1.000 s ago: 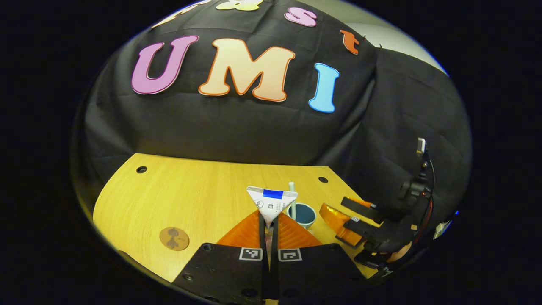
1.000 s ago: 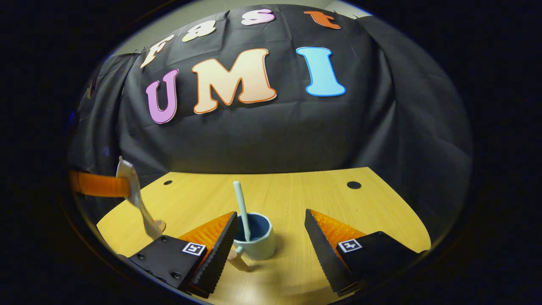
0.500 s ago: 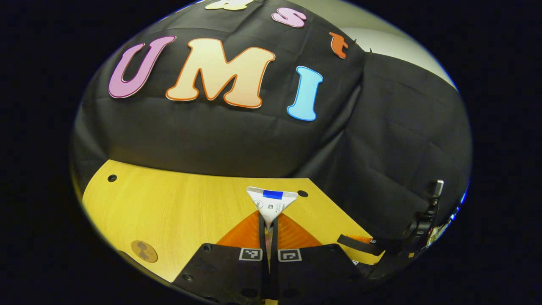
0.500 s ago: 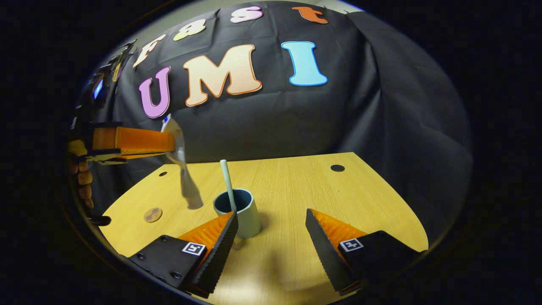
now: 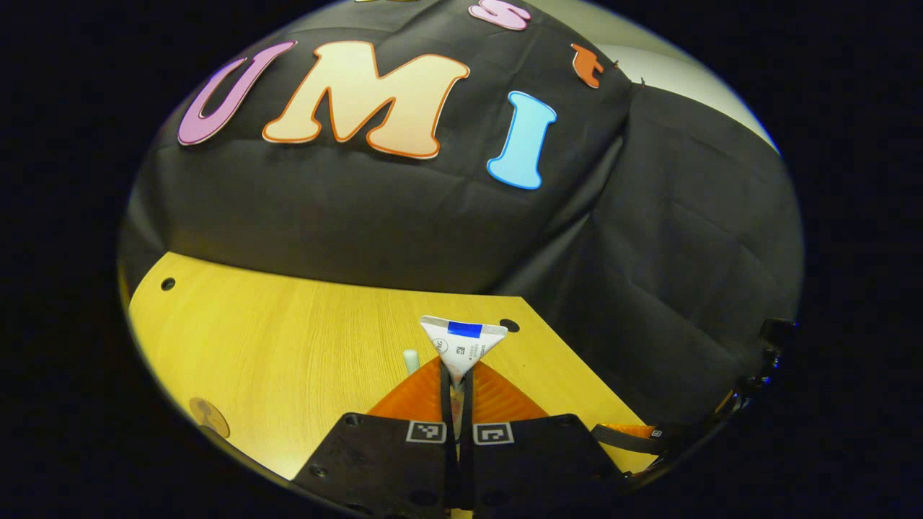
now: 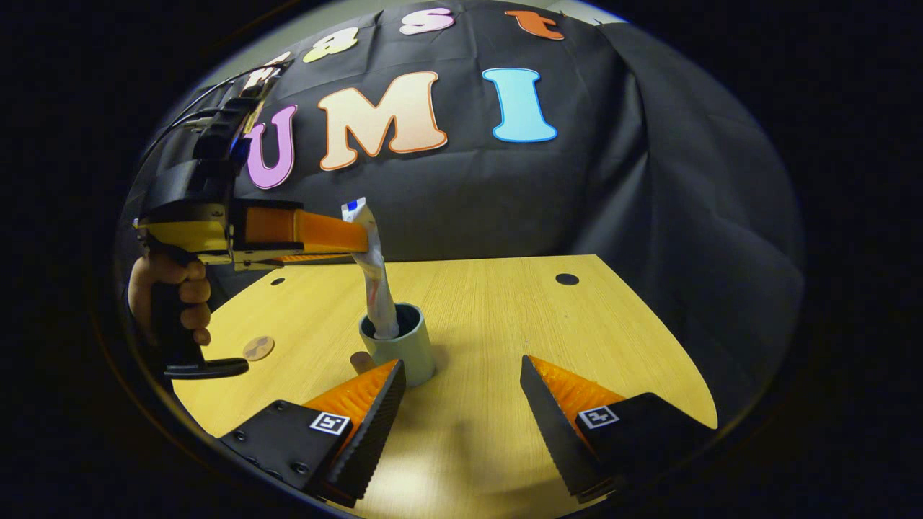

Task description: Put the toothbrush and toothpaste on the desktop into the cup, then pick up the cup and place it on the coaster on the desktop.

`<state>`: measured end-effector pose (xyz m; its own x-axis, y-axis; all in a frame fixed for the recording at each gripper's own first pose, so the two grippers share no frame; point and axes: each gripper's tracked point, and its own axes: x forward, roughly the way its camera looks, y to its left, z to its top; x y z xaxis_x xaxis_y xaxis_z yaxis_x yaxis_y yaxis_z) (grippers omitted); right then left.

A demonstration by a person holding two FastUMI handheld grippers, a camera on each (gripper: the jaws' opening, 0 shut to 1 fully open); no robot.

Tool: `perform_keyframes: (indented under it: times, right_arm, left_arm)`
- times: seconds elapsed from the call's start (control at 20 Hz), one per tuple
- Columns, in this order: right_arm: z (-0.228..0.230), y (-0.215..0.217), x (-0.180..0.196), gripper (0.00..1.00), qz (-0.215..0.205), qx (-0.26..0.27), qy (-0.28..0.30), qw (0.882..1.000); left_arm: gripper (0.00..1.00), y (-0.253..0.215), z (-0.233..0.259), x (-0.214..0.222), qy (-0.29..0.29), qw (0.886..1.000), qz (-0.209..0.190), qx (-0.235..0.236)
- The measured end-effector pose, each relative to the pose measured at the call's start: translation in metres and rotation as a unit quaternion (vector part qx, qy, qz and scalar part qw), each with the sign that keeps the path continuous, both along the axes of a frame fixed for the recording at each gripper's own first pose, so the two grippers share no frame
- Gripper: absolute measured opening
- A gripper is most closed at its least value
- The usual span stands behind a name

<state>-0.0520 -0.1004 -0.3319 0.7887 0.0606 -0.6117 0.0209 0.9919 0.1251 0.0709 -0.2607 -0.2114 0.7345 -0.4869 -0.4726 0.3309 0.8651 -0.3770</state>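
The toothpaste (image 6: 371, 267) is clamped near its flat crimped end by the left gripper (image 6: 360, 241), upright, its lower end inside the cup (image 6: 401, 348) on the desktop (image 6: 505, 324). A blue patch and small print are carried on the crimp, but the print cannot be read. The right gripper (image 6: 461, 382) is held with its fingers spread apart just beside the cup, with the coaster (image 6: 257, 348) lying well to the cup's left.
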Motion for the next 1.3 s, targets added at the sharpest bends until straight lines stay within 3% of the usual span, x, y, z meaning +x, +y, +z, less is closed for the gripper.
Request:
perform_keyframes:
  times: [0.25,0.3,0.45,0.55,0.75,0.95,1.3]
  right_arm:
    - [-0.008,-0.008,0.001,0.99,0.0,0.001,0.013,1.0]
    - [-0.009,-0.009,0.002,0.99,0.0,-0.002,0.016,1.0]
    - [-0.006,-0.002,0.007,0.99,0.012,0.003,0.023,1.0]
    - [-0.001,0.008,0.012,0.99,0.031,0.012,0.023,0.999]
    - [0.004,0.035,0.018,0.96,0.064,0.054,0.047,0.995]
    - [0.003,0.057,0.029,0.98,0.086,0.06,0.08,0.991]
    - [-0.03,0.089,0.038,0.95,0.074,0.099,0.226,0.966]
  left_arm:
    - [0.04,-0.003,-0.008,-0.009,0.01,1.0,0.007,0.006]
    - [0.14,-0.003,-0.008,-0.01,0.006,1.0,0.009,0.006]
    - [0.72,0.009,-0.003,-0.015,-0.006,0.999,0.03,0.015]
    - [0.93,0.019,-0.004,-0.022,-0.006,0.999,0.049,0.019]
    - [0.95,0.06,0.0,-0.036,-0.022,0.994,0.095,0.056]
    - [0.95,0.113,0.006,-0.053,-0.053,0.984,0.131,0.106]
    - [0.95,0.202,0.01,-0.075,-0.06,0.971,0.17,0.156]
